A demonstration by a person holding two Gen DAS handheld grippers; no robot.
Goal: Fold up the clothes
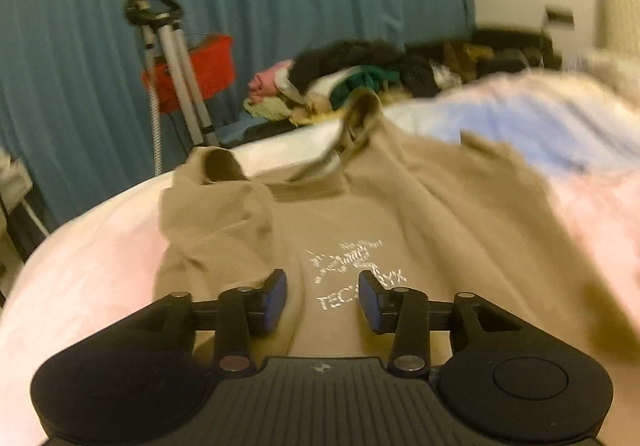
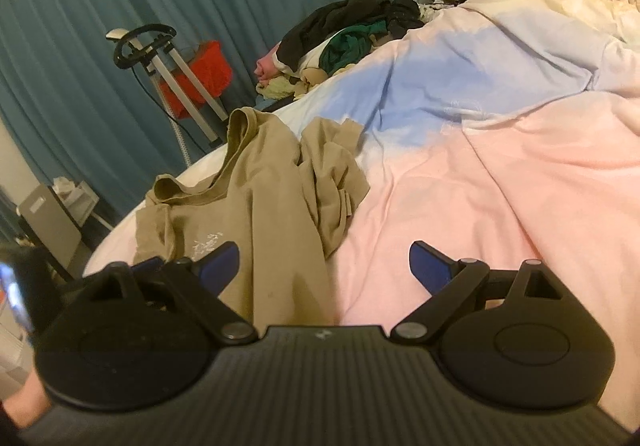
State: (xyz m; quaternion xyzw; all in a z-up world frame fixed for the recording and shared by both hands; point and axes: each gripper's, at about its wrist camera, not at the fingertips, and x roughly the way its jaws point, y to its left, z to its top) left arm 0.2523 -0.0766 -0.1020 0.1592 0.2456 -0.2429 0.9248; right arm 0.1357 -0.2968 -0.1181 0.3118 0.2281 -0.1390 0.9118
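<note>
The tan T-shirt [image 1: 352,214] lies crumpled on the bed [image 2: 500,174], print side up, near the bed's edge; in the left wrist view its collar [image 1: 304,182] is toward 12 o'clock and its body runs down toward 6 o'clock, so the long axis goes about along the line of the left gripper [image 1: 322,296]; this gripper hangs right above the white logo [image 1: 352,266], its jaws part open with nothing between the pads; the right gripper [image 2: 322,266] stands wide open and empty, over the shirt's right border, with the bunched sleeve [image 2: 332,174] at about 12 o'clock from it; I judge the left one is nearer to the chest, the right one nearer to that sleeve, which probably must be spread first
</note>
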